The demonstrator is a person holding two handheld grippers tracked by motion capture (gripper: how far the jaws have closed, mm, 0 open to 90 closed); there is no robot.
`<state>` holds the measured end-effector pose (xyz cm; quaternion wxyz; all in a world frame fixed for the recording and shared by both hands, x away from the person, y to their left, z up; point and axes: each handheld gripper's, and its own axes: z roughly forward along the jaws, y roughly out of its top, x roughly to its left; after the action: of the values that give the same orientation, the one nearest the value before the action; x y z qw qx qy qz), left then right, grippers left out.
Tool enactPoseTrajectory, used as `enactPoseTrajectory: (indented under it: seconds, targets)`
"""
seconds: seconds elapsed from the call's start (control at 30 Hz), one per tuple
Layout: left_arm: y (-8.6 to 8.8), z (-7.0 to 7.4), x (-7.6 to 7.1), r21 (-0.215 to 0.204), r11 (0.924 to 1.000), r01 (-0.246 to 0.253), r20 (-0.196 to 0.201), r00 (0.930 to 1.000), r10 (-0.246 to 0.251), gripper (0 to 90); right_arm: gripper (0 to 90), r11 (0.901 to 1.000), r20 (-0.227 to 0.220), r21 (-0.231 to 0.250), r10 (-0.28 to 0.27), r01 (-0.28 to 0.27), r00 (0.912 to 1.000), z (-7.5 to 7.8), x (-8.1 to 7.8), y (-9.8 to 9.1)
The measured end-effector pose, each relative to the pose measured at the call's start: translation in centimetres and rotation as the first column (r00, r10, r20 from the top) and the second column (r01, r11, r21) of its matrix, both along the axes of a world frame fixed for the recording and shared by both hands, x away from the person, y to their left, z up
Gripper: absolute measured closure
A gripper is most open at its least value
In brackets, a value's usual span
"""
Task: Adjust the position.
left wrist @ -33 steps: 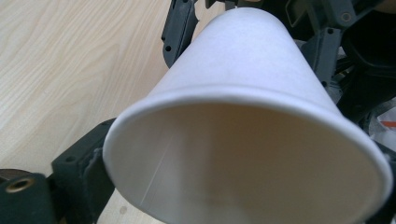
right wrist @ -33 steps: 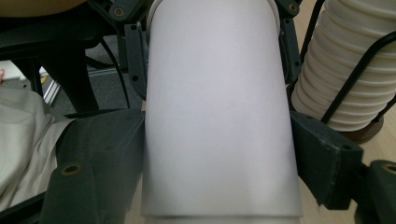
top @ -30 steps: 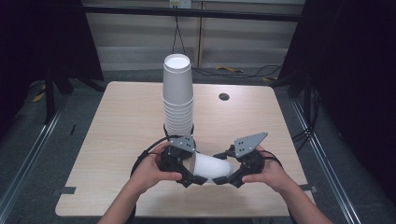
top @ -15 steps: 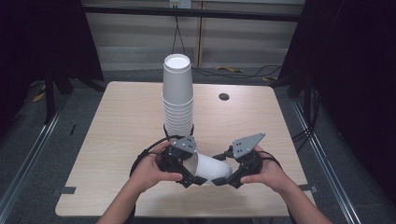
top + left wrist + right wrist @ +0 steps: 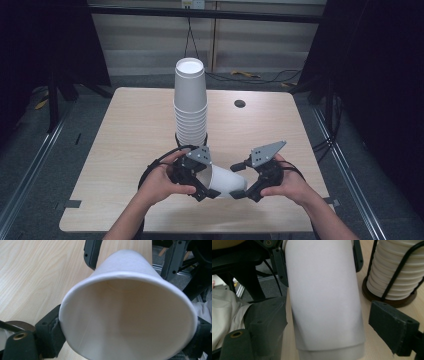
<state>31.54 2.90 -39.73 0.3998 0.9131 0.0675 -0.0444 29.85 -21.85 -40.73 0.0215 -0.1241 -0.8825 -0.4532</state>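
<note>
Between both grippers, white cup [image 5: 226, 180], left gripper [image 5: 202, 187] clamping its rim.

Light wood-grain rectangular table [image 5: 125, 145] with rounded corners, standing on a grey floor [image 5: 30, 185]. A tall stack of white paper cups [image 5: 190, 102] stands on the table near its middle, slightly toward the far side, upright, set in a black wire holder with a dark round base [image 5: 387, 298] that rests on the tabletop. A small dark round hole or grommet [image 5: 240, 103] sits in the table surface toward the far right, well apart from the stack. The left side and the far left of the tabletop are bare wood. Dark tape marks [image 5: 70, 204] lie on the floor just beside the near left corner.
</note>
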Motion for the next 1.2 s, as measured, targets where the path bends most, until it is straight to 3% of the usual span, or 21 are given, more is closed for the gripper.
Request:
enactPoseTrajectory:
  seconds: [0.07, 0.13, 0.2, 0.27, 0.3, 0.43, 0.63, 0.73, 1.2]
  targets:
    - [-0.1, 0.0, 0.0, 0.007, 1.0, -0.003, 0.014, 0.9999, 0.003, 12.7, 14.1, 0.9999, 0.0, -0.015, -0.001, 0.001, 1.0, 0.1, 0.0, 0.0]
    - [-0.2, 0.1, -0.1, 0.039, 0.9992, -0.01, 0.033, 0.9994, 0.008, 12.5, 13.9, 0.9992, -0.017, -0.04, 0.0, -0.001, 0.9999, 0.2, 0.0, 0.0]
    - [-0.4, 0.2, -0.2, 0.059, 0.9982, -0.007, 0.041, 0.9992, 0.004, 12.4, 13.8, 0.9956, -0.014, -0.094, -0.001, 0.0, 0.9999, 0.3, -0.1, 0.2]
    - [-0.5, 0.3, -0.2, 0.071, 0.9974, -0.009, 0.048, 0.9988, 0.005, 12.4, 13.8, 0.9947, -0.015, -0.102, -0.006, 0.005, 0.9999, 0.4, -0.1, 0.3]
    - [-0.6, 0.3, -0.3, 0.077, 0.997, -0.011, 0.053, 0.9986, 0.007, 12.4, 13.9, 0.9915, -0.018, -0.13, -0.008, 0.006, 0.9998, 0.5, -0.1, 0.5]
    - [-0.9, 0.3, -0.5, 0.109, 0.994, -0.009, 0.069, 0.9976, 0.001, 12.4, 13.8, 0.9896, -0.031, -0.144, -0.006, 0.001, 0.9995, 0.7, 0.0, 0.8]
    - [-1.3, 0.6, -0.6, 0.143, 0.9897, -0.005, 0.091, 0.9959, -0.008, 12.1, 14.0, 0.9797, -0.013, -0.197, 0.034, -0.036, 0.9993, 1.2, 0.0, 2.0]
    - [-1.4, 0.7, -0.7, 0.162, 0.9867, 0.002, 0.097, 0.9951, -0.018, 12.1, 14.1, 0.9784, -0.011, -0.202, 0.042, -0.044, 0.999, 1.2, 0.1, 2.4]
    - [-1.8, 0.7, -0.8, 0.17, 0.9852, 0.021, 0.09, 0.9953, -0.037, 11.8, 19.3, 0.9654, -0.019, -0.253, 0.062, -0.065, 0.9979, 0.9, 0.4, 3.5]
